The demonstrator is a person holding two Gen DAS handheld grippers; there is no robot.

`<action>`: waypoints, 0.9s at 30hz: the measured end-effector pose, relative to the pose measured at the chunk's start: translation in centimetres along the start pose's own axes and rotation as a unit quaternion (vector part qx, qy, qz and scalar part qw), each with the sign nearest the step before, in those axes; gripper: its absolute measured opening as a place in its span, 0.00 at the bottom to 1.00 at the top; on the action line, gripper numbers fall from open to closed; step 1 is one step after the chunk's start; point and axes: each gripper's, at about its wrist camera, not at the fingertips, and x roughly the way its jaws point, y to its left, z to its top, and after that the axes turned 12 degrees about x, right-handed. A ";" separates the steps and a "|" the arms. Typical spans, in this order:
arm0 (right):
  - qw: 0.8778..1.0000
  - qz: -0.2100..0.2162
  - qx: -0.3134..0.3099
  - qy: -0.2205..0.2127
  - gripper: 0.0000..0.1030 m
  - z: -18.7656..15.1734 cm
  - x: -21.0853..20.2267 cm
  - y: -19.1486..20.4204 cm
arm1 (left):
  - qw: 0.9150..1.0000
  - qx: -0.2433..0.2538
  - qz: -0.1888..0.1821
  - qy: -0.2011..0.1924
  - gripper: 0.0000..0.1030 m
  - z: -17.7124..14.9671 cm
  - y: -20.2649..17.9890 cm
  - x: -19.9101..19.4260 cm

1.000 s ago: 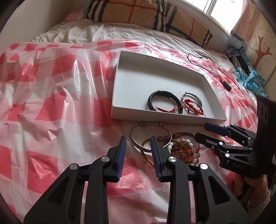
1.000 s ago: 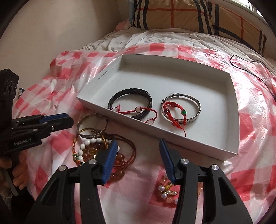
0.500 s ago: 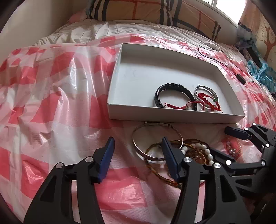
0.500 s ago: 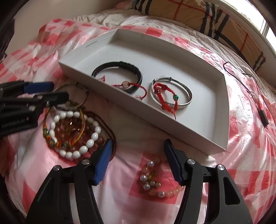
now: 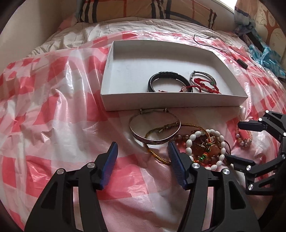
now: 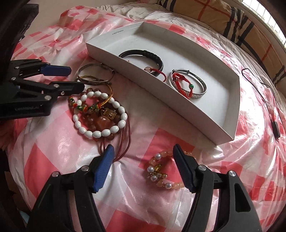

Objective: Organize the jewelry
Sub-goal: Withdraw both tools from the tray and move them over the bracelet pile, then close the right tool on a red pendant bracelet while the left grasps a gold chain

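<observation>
A white tray point(image 5: 110, 101) point(image 6: 178, 108) on the bed holds a black braided bracelet point(image 5: 168, 74) point(image 6: 143, 52) and a silver bangle wrapped in red cord point(image 5: 203, 75) point(image 6: 200, 93). In front of it lies a pile: a silver bangle point(image 5: 152, 141) point(image 6: 87, 67), a gold cord, a white bead bracelet point(image 5: 189, 142) point(image 6: 100, 133) and amber beads. My left gripper point(image 5: 143, 148) point(image 6: 76, 79) stands open and empty, just short of that bangle. My right gripper point(image 6: 143, 151) point(image 5: 234, 141) is opening over a pink pearl bracelet point(image 6: 157, 171) point(image 5: 244, 141), pads clear of it.
A red and white checked plastic sheet point(image 5: 53, 107) covers the bed. A black cable with a small box point(image 6: 275, 128) point(image 5: 241, 62) lies right of the tray. Plaid pillows point(image 5: 143, 9) sit behind, and blue plastic point(image 5: 268, 57) at far right.
Both grippers opened wider. Both came in lower over the pile, and the right one rolled so the pearl bracelet now lies between its fingers.
</observation>
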 end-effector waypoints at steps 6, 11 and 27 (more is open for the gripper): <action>0.995 0.078 -0.058 0.019 0.64 -1.8 -1.8 2.0 | 0.996 0.077 0.006 0.036 0.49 -0.3 -1.7 0.7; 0.988 0.152 -0.035 0.018 0.66 -2.9 -3.1 0.7 | 0.985 0.160 -0.014 0.058 0.49 -0.5 -2.8 -0.7; 0.975 0.221 0.013 0.020 0.68 -3.2 -3.4 0.5 | 0.989 0.138 -0.037 0.033 0.48 -0.3 -2.0 -2.5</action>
